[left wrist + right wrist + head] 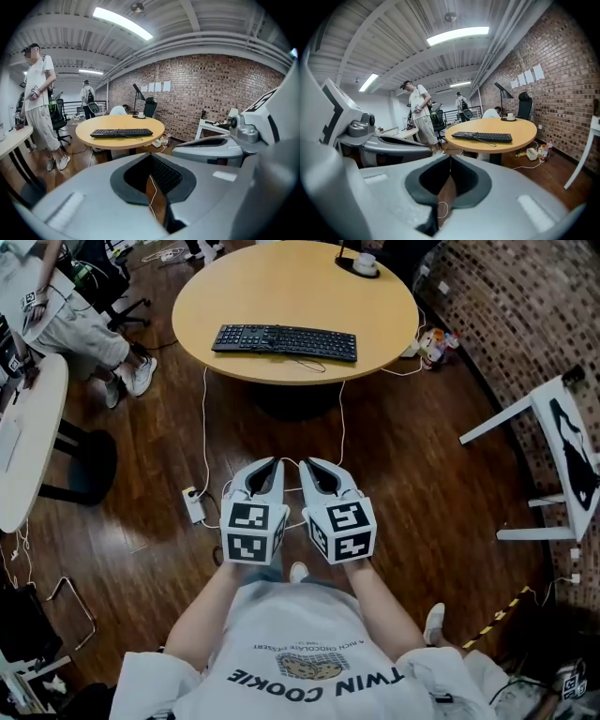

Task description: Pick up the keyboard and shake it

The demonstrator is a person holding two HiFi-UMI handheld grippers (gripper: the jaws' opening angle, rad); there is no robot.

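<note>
Your left gripper (270,465) and right gripper (311,465) sit side by side at lower centre, jaws closed on nothing. The keyboard (284,341) lies at upper centre on the round table (281,282), well apart from both grippers. On the floor (412,465) between you and the table lie a power strip (194,505) and a white cable (205,418). A person (70,320) stands at upper left.

Person (80,326) and white desk (26,442) partly beyond the left edge.
</note>
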